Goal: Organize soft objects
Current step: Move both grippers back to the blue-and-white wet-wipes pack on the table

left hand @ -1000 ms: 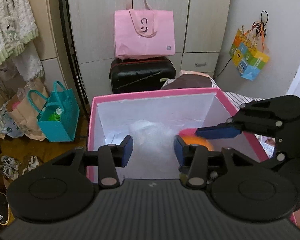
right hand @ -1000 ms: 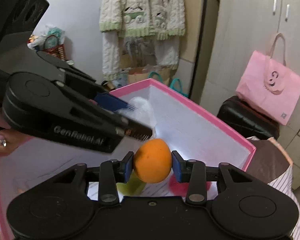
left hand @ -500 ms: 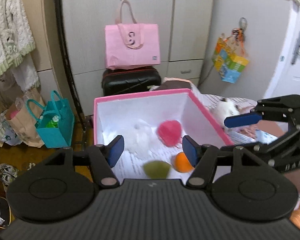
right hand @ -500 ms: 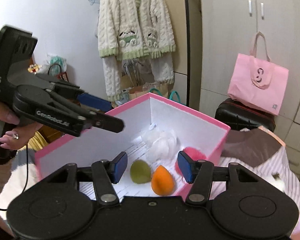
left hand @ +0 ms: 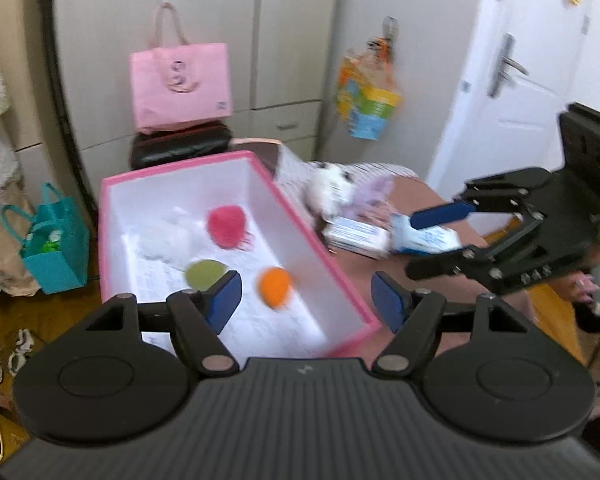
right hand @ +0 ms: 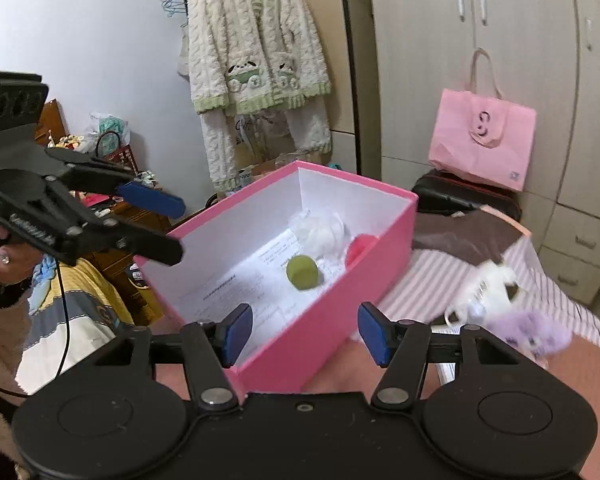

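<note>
Soft objects lie inside the pink box [left hand: 312, 240], a rectangular cardboard carton with a matte pink outside and plain white inner walls; its floor is lined with printed paper. The orange sponge [left hand: 275, 291], smooth and egg-shaped, rests near the box's right wall toward the near end. The green sponge [left hand: 205, 273], a like teardrop form, lies left of it, apart from it. The magenta puff [left hand: 226, 226], round and fuzzy, sits closer to the far wall, and the white mesh ball [left hand: 168, 238], ruffled and translucent, is bunched by the far left corner.

The left gripper [left hand: 306, 300] hovers over the near end of the box, its blue-padded jaws spread wide and empty. The right gripper [right hand: 305, 330] hangs above the near right corner of the box, its jaws likewise wide apart with nothing between them.

The box stands on a table [left hand: 440, 276] with a brownish-pink top. Beyond the box's right wall, toward the table's far edge, a white plush toy [right hand: 488, 288] with shaggy fur lies just beside a lilac fluffy toy [right hand: 528, 330]; both are blurred. Flat tissue packs [left hand: 360, 236] in crinkly wrap lie nearby.
</note>
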